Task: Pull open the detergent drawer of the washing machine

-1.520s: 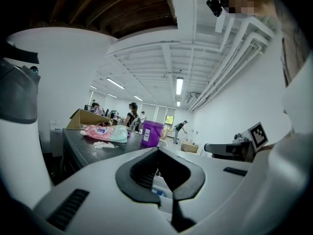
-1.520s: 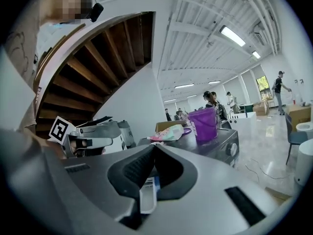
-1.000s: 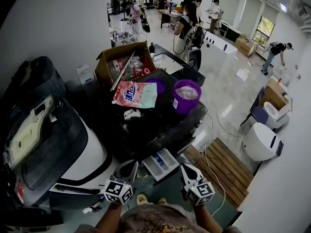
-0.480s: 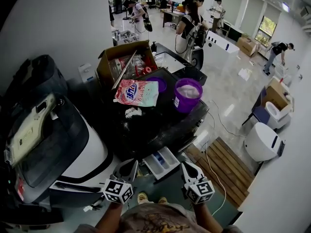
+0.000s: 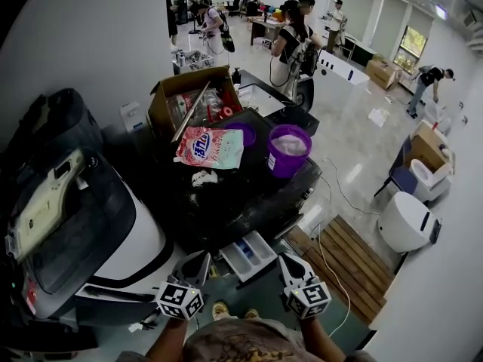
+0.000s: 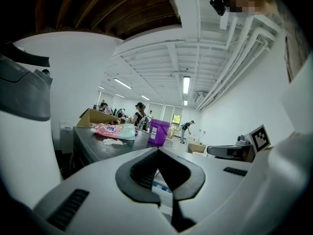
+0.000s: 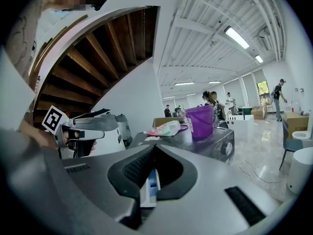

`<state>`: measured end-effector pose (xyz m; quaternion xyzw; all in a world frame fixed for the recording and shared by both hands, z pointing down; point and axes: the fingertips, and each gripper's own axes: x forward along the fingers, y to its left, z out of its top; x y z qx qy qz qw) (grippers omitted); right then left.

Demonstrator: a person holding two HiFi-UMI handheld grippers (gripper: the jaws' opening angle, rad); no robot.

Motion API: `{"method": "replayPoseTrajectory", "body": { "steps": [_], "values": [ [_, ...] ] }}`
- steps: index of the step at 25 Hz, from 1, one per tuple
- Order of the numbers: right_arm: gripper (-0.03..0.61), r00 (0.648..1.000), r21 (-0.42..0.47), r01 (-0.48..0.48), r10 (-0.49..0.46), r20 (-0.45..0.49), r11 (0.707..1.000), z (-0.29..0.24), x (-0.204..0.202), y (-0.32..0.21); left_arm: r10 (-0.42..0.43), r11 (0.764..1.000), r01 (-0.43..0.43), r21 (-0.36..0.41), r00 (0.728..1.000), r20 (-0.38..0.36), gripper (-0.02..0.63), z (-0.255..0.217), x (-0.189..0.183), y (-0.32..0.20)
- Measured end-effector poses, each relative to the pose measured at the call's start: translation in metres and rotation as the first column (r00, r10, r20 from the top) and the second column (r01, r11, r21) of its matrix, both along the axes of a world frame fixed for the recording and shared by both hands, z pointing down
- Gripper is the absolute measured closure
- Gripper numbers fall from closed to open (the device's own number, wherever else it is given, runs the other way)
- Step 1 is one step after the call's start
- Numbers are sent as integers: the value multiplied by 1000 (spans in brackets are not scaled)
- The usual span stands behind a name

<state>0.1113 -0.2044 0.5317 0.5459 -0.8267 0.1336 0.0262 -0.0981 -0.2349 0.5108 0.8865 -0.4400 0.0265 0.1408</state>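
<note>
Detergent drawer [image 5: 249,253] sticks out, pulled open, from the front of the washing machine [image 5: 298,196]. We see white and blue cups inside it. We hold our left gripper [image 5: 198,261] just beside it on one side and our right gripper [image 5: 287,264] just beside it on the other. Both grippers have their fingers [image 6: 139,170] pressed tight together, and they hold nothing. On the dark top surface [image 5: 226,198] sit a purple bucket [image 5: 289,149] and a pink soap bag [image 5: 210,147].
</note>
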Motion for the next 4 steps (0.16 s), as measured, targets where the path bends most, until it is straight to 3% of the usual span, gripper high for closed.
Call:
{"method": "replayPoseTrajectory", "body": {
  "steps": [4],
  "values": [
    [577,1000,0,0,0,1,1000,1,0,0,-2,1000,2,-5,1000,2,593,2,-1,-1]
  ]
}}
